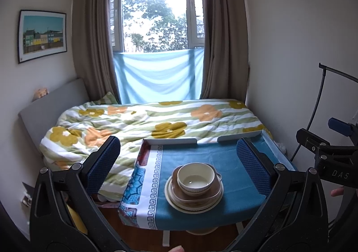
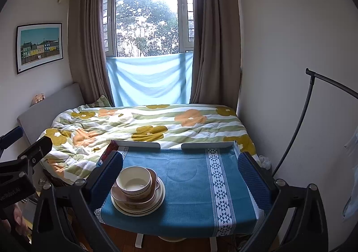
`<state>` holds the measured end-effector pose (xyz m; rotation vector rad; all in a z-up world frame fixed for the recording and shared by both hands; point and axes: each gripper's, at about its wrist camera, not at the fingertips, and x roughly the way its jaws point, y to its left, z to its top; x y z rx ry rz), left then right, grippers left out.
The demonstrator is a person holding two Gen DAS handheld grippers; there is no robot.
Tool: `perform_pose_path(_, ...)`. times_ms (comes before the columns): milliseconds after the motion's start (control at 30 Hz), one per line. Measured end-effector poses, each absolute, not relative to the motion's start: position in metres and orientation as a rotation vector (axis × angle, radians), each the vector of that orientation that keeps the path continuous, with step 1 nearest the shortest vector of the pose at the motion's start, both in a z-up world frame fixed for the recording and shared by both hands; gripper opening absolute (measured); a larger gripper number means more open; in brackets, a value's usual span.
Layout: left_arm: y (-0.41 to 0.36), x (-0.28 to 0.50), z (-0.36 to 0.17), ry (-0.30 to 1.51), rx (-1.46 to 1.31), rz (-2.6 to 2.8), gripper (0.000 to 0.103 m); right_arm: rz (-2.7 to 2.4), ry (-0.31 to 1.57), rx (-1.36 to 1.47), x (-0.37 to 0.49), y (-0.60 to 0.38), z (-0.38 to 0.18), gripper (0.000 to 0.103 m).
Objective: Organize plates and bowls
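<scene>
Left wrist: left claw (image 1: 177, 158) spread wide, empty, touching nothing; cream bowl (image 1: 196, 177) upright, mouth up, stacked on plates (image 1: 193, 196) on tabletop (image 1: 228, 158).
Right wrist: right claw (image 2: 180, 171) likewise wide, empty; stack near tabletop's left edge.

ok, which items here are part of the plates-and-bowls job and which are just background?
Job items:
cream ceramic bowl
brown squarish dish
round cream plates
left gripper, open
right gripper, open

Background:
blue-clothed table
floral duvet
framed picture
brown curtains
</scene>
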<state>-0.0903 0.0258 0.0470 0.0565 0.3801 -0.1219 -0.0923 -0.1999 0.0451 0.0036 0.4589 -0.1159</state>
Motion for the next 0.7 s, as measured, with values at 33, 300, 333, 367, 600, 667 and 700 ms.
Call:
perform_pose_path(33, 0.027, -0.089, 0.047, 0.38, 0.058, -0.118, 0.103, -0.117, 0.461, 0.004, -0.092, -0.2, 0.044, 0.102)
perform_pose_path(300, 0.03, -0.085, 0.046, 0.362, 0.068, -0.095, 0.103, -0.121, 0.466, 0.007, -0.089, -0.198, 0.042, 0.102)
perform_pose_path(333, 0.031, -0.084, 0.046, 0.364, 0.067, -0.096, 0.103, -0.12, 0.466, 0.008, -0.089, -0.198, 0.042, 0.102)
perform_pose_path(367, 0.031, -0.083, 0.045, 0.365, 0.064, -0.098, 0.103, -0.122, 0.468, 0.009, -0.088, -0.198, 0.041, 0.102)
perform_pose_path(600, 0.033, -0.073, 0.039, 0.354, 0.065, -0.111, 0.103, -0.129, 0.483, 0.012, -0.081, -0.198, 0.036, 0.102)
perform_pose_path(667, 0.033, -0.069, 0.038, 0.345, 0.064, -0.115, 0.103, -0.13, 0.488, 0.012, -0.076, -0.198, 0.035, 0.102)
perform_pose_path(700, 0.033, -0.066, 0.037, 0.347, 0.066, -0.115, 0.103, -0.129, 0.49, 0.013, -0.074, -0.198, 0.034, 0.102)
